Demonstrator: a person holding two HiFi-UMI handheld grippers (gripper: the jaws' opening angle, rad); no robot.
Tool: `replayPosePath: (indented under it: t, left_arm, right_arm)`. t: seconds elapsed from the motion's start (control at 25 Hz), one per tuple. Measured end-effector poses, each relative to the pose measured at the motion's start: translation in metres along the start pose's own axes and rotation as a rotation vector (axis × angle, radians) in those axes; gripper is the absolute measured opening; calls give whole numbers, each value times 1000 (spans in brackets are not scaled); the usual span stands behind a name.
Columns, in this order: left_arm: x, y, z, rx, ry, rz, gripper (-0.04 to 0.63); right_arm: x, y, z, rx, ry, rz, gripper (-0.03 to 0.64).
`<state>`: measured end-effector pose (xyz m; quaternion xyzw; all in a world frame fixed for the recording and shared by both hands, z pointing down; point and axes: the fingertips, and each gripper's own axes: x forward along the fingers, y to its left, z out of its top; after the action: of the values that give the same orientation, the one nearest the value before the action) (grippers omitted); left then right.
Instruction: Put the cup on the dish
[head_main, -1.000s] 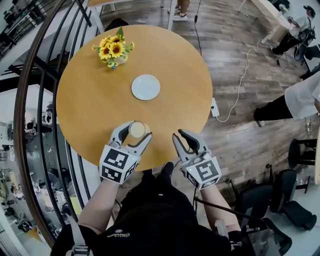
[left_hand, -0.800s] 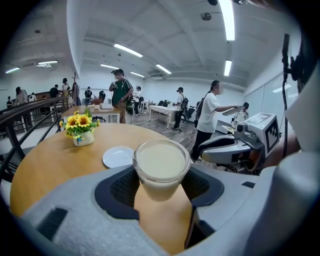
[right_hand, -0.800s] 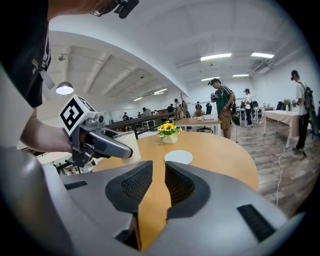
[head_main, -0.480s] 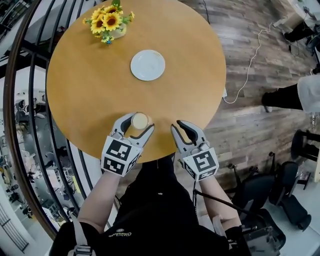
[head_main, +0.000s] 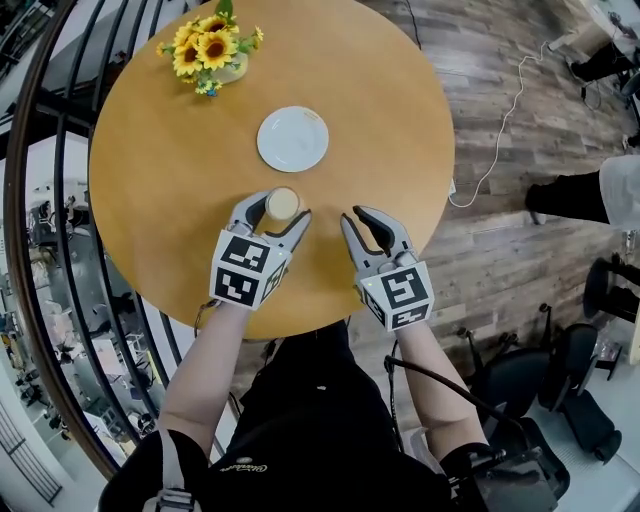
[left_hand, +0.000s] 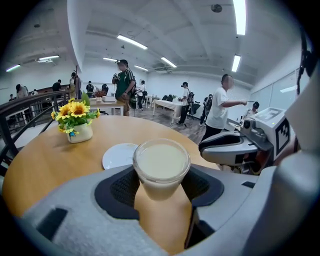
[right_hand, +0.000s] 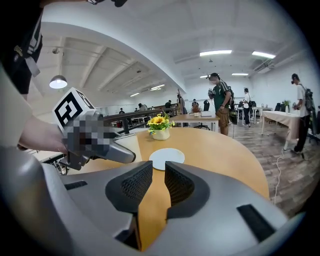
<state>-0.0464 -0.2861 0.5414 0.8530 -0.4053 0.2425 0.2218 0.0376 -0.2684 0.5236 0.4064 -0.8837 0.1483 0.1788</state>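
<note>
Plainly, the left hand-held gripper (head_main: 272, 215) clamped the full cup (head_main: 283, 203) short of the dish (head_main: 292, 139) on the table (head_main: 380, 120); carrying it level seemed wise. The right hand-held gripper (head_main: 365, 228) stood narrowly parted, empty.

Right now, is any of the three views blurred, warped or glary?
Head view: sharp, fisheye curves the railing. Left gripper view: cup crisp, ceiling lights blown out, corners dark. Right gripper view: dish clear, a mosaic patch at left.

The table (head_main: 160, 200) is smooth, satin-finished wood, the dish (head_main: 292, 139) glossy white (ceramic, by its look), the cup (left_hand: 161, 167) clear and shiny, the floor (head_main: 500, 270) matt planks.
</note>
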Motion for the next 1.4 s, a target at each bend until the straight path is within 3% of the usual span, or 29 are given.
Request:
replayPosePath:
  t: [0.4, 0.68, 1.4]
  left_arm:
    - [56, 56, 28, 7, 19, 85, 259]
    - [88, 86, 37, 11, 63, 120, 259]
    - [123, 113, 24, 18, 156, 158, 259]
  right_arm:
    - [55, -41, 14, 1, 5, -49, 63]
    - [77, -43, 21, 31, -6, -47, 63]
    - [83, -48, 3, 46, 47, -95, 63]
